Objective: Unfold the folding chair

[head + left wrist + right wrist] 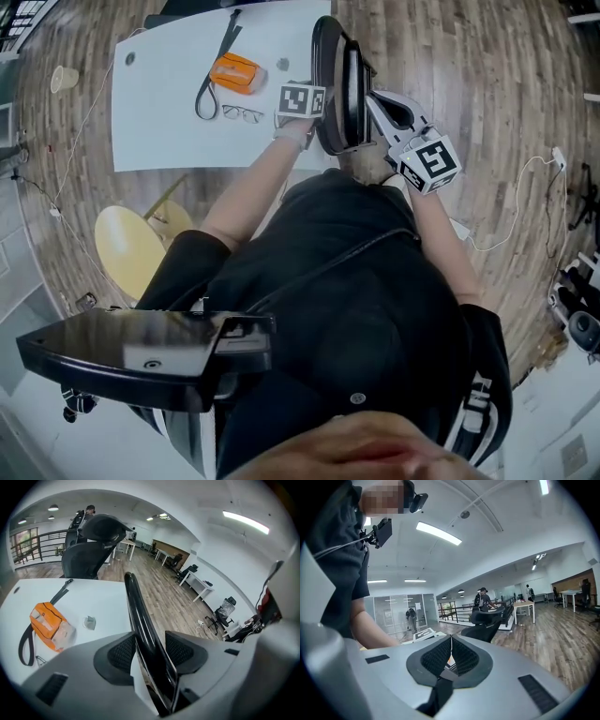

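The folded black chair stands upright on the wood floor beside the white table, seen from above. My left gripper is at its left side. In the left gripper view the jaws stand open with the chair's glossy black edge running up between the pads; a gap shows on the left pad's side. My right gripper reaches the chair's right side. In the right gripper view the right gripper is shut, pads together, and a dark strip shows low between them; I cannot tell what it is.
The white table carries an orange pouch with a black strap, and glasses. A yellow round seat stands at the person's left. A white cable lies on the floor at the right. Black office chairs stand beyond the table.
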The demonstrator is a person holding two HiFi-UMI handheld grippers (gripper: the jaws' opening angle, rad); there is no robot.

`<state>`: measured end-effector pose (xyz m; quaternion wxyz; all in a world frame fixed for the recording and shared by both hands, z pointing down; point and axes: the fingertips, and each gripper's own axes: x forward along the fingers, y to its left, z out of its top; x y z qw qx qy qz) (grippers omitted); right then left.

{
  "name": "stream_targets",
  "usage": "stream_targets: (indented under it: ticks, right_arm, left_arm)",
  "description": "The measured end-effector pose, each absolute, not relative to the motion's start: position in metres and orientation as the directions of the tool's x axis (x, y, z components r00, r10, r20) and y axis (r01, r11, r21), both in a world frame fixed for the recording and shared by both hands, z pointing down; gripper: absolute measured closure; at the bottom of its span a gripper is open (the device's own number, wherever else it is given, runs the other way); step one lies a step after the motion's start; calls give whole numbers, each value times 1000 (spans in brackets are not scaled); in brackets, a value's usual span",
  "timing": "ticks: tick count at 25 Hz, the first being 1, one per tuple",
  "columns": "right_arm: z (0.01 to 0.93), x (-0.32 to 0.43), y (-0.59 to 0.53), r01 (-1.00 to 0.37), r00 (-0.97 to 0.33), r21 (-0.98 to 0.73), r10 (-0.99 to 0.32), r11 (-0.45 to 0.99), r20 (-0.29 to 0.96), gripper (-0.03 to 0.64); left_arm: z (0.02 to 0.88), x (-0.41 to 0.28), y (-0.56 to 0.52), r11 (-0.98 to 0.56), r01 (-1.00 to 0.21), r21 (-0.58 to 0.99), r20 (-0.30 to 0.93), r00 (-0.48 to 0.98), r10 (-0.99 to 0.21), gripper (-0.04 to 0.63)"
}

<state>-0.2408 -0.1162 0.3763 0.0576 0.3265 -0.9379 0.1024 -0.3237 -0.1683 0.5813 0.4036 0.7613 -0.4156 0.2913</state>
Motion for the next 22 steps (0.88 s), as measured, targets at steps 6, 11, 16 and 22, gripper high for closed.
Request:
stream_targets:
  ticks: [6, 11, 16, 22]
  right_arm:
    - [379, -220, -115, -646, -762, -160, -620, 746, 188, 607]
    - [383, -203, -114, -675, -737, -162, -644, 720, 207, 607]
    - [408, -175, -119, -749, -661, -196, -693, 633, 289, 607]
    - [426, -154, -118, -775, -632, -255, -707, 578, 318, 607]
  left_arm:
    - [594, -318, -168, -336, -869, 363, 801, 475, -363, 430]
    - [595, -319, -168, -304, -878, 369, 802, 466, -373, 451]
    - [597, -321, -168, -244, -890, 386, 811, 453, -369, 471]
    - [595, -320, -171, -213, -897, 388, 817, 441, -371, 479]
